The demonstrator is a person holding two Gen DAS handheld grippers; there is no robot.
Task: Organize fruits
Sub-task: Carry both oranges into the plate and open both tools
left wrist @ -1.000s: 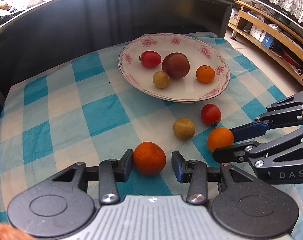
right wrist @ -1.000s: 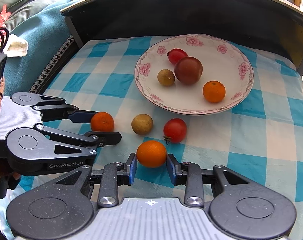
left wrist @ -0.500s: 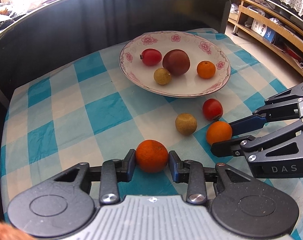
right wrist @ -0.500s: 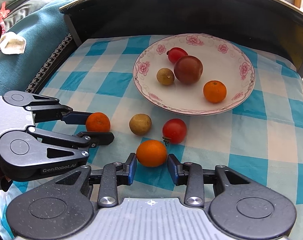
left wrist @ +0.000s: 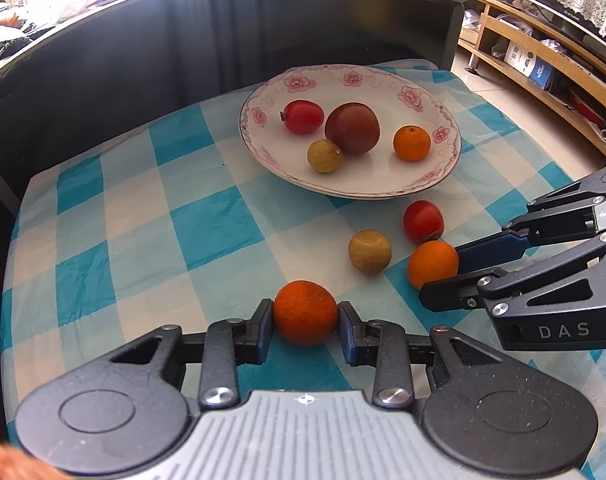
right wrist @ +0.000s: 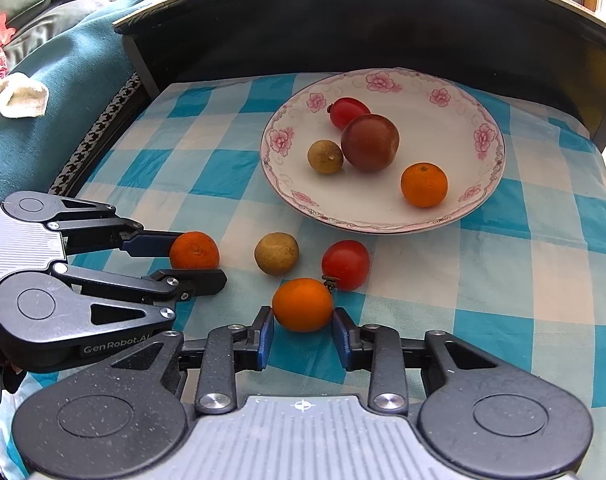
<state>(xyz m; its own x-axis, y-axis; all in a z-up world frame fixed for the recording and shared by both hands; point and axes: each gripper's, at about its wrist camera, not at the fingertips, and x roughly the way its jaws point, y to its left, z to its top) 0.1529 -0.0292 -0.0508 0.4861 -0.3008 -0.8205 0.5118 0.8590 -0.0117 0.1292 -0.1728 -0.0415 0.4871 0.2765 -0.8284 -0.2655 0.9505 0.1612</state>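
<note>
A: Managed to read any writing back there?

B: Yep. Made out "DAS" (left wrist: pixel 563 331) in pale letters on the right claw (left wrist: pixel 443 270). Also caught "GenRobot.A" (right wrist: pixel 117 347) on the left claw (left wrist: pixel 305 314), with the tail end cut off by the black linkage in front.

A: And the claws themselves?

B: Clamped onto fruit, left and right alike. Saw the left claw pinching a darker mandarin (left wrist: pixel 305 312) with dimpled skin, blue pads pressed on either side, low on the desk (left wrist: pixel 223 220). Saw the right claw squeezed onto a lighter mandarin (right wrist: pixel 302 305), smoother, also down on the desk, just beside a red tomato (right wrist: pixel 345 264).

A: Anything crowding them?

B: Only a loose tan fruit (right wrist: pixel 276 253), rough and matte, between the two mandarins. Beyond that, spotted a glossy white plate (right wrist: pixel 483 120) with pink flowers round the rim. Counted a second tomato (right wrist: pixel 349 110), a big dark red fruit (right wrist: pixel 369 142), a smaller tan fruit (right wrist: pixel 325 156) and a small orange (right wrist: pixel 424 184) on it.

A: Surface?

B: Looked like a thin blue-and-white checked cloth (right wrist: pixel 503 280), a bit wrinkled. Noticed a dark curved wall (right wrist: pixel 343 32) behind, a wooden shelf (left wrist: pixel 543 60) off to the right and a teal blanket (right wrist: pixel 63 80) on the left.
</note>
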